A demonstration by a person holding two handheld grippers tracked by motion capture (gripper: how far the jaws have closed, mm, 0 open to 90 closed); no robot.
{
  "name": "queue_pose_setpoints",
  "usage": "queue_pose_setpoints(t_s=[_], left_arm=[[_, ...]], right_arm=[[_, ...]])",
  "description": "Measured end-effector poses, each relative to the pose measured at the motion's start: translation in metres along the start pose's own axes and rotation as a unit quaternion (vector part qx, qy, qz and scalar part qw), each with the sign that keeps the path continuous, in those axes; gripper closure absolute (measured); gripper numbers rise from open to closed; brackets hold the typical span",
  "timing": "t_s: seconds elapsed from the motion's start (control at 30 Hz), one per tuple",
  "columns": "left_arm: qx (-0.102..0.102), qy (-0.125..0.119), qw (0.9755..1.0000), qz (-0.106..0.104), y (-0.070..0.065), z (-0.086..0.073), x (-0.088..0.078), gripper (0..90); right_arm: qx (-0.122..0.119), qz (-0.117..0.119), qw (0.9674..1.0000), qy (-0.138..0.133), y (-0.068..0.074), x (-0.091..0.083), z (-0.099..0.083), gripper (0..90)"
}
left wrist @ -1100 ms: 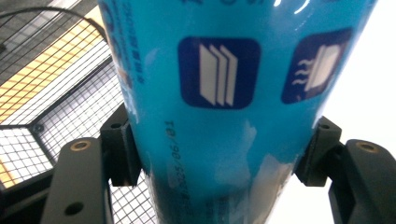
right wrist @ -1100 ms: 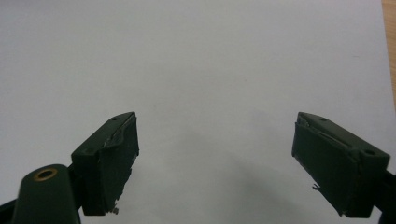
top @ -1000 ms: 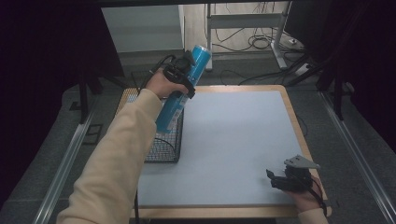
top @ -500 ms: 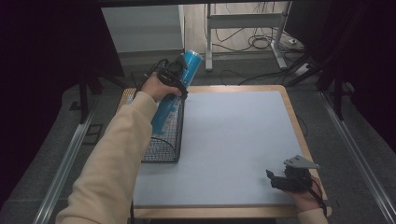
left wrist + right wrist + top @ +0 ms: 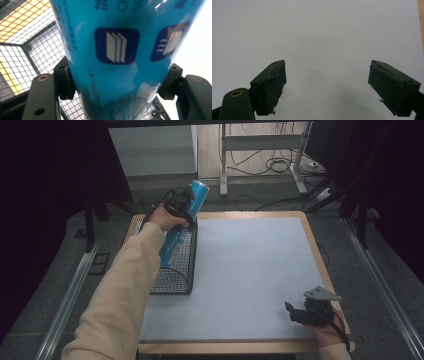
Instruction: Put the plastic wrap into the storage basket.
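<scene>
Above wire basket point(image 5: 175, 265): left claw point(image 5: 181, 207) clamped on blue cylindrical package point(image 5: 182, 222), tilted, lower end inside basket. Right claw point(image 5: 327, 82) wide open, empty, resting near surface point(image 5: 250, 270) edge. Risk — tilted package catching basket rim, tipping basket or slipping from pads.

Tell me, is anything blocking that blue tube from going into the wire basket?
Nothing visible does. The left gripper holds the tube tilted, its lower end already inside the open-topped basket, and the mesh floor below looks bare.
</scene>
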State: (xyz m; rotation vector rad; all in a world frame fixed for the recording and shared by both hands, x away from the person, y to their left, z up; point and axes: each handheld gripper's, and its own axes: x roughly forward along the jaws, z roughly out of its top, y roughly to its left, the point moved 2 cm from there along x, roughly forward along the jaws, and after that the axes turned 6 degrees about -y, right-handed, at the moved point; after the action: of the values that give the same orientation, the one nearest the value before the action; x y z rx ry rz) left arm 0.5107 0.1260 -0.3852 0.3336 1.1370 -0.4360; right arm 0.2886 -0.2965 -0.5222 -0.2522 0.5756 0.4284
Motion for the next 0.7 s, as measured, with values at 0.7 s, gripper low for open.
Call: queue_pose_setpoints(t_s=[0.7], left_arm=[[-0.004, 0.025, 0.9996, 0.011, 0.016, -0.007, 0.041, 31.3]], right_arm=[[0.003, -0.003, 1.0, 0.002, -0.003, 0.001, -0.001, 15.0]])
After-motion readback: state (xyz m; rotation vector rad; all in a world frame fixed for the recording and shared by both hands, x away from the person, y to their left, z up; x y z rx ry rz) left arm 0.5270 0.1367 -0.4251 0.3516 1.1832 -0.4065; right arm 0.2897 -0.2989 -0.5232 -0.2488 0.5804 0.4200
